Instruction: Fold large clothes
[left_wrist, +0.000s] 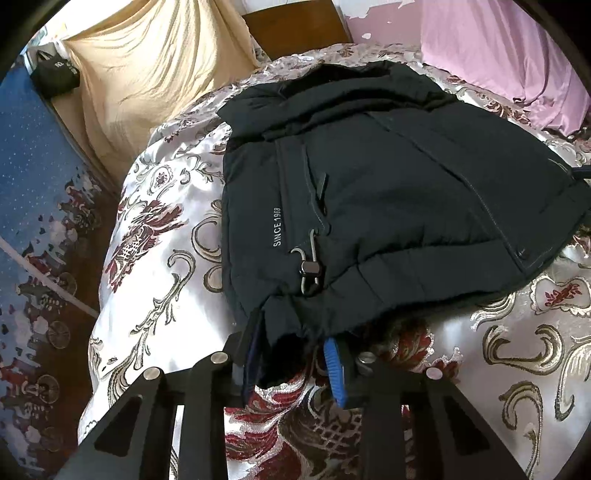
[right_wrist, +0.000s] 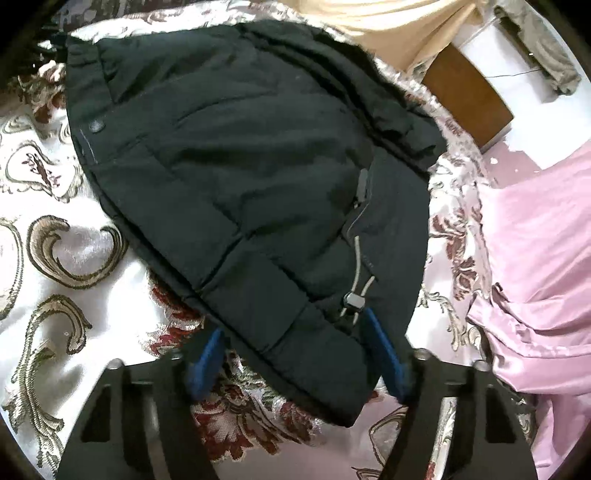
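Both grippers work the near hem of the dark padded jacket (left_wrist: 388, 192) spread on the patterned bed (left_wrist: 166, 221): the left gripper (left_wrist: 291, 354) pinches it, while the right gripper (right_wrist: 295, 354) straddles it, jaws apart. Next, lift evenly and fold forward.

White lettering "SINCE 1968" is running up the dark jacket (left_wrist: 369, 192), just beside its zipper (left_wrist: 321, 199). The white print on the black bag (left_wrist: 55, 75), well apart from the jacket, is showing too small to read.
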